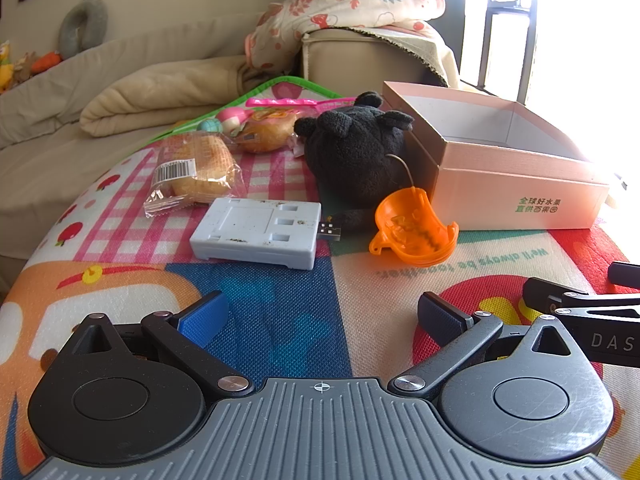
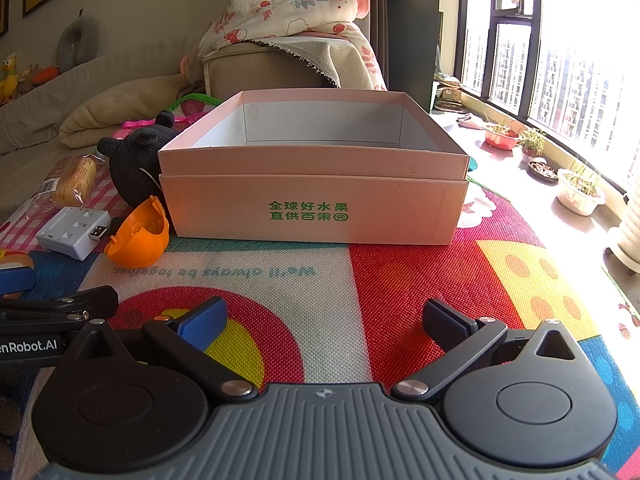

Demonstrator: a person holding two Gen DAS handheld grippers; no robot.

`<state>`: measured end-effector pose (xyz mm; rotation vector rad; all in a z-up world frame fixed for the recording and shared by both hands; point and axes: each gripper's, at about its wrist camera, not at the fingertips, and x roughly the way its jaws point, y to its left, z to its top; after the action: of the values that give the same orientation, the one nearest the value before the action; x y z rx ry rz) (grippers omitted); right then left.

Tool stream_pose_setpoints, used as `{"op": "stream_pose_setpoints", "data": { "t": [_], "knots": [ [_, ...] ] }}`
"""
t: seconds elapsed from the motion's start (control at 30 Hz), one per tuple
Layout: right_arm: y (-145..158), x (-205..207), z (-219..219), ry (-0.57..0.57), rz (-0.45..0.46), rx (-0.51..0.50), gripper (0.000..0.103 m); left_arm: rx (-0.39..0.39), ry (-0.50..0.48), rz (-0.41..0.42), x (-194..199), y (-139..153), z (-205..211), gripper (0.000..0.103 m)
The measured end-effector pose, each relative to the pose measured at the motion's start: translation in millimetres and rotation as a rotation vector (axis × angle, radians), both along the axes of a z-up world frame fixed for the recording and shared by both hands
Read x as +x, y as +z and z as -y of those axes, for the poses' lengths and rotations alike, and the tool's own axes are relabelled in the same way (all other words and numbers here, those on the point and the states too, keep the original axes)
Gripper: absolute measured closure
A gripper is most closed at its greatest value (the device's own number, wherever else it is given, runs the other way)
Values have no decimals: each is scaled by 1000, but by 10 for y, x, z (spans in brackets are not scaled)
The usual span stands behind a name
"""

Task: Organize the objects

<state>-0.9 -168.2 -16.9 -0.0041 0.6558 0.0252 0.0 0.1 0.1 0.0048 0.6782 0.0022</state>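
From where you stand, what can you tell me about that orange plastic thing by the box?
The orange plastic shell looks like a hollow half of a toy capsule, glossy and translucent, with moulded ridges inside and a small lip at its edge. It lies tilted on the colourful play mat, open side up. It sits just in front of the black plush toy, near the pink cardboard box's corner. Nothing grips it.

On the play mat (image 1: pixel 280 308), seen from the left wrist, the open box (image 1: pixel 516 184) sits at the right with the plush toy (image 1: pixel 352 152) touching its left side. The plastic cup (image 1: pixel 416 228) lies tipped in front of the toy, just beside the box's near left corner; the adapter block (image 1: pixel 256 232) lies left of the cup, its plug toward it. The wrapped bun (image 1: pixel 196 172) lies behind the block, a second wrapped pastry (image 1: pixel 264 132) farther back, the sofa (image 1: pixel 80 120) beyond.
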Motion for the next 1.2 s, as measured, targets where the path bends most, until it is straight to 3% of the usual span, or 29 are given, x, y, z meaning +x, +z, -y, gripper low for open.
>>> {"op": "stream_pose_setpoints", "data": {
  "t": [1.2],
  "knots": [
    [7,9,-30,1,0,-7,0,12,0,0,-58,39,20,0]
  ]
}}
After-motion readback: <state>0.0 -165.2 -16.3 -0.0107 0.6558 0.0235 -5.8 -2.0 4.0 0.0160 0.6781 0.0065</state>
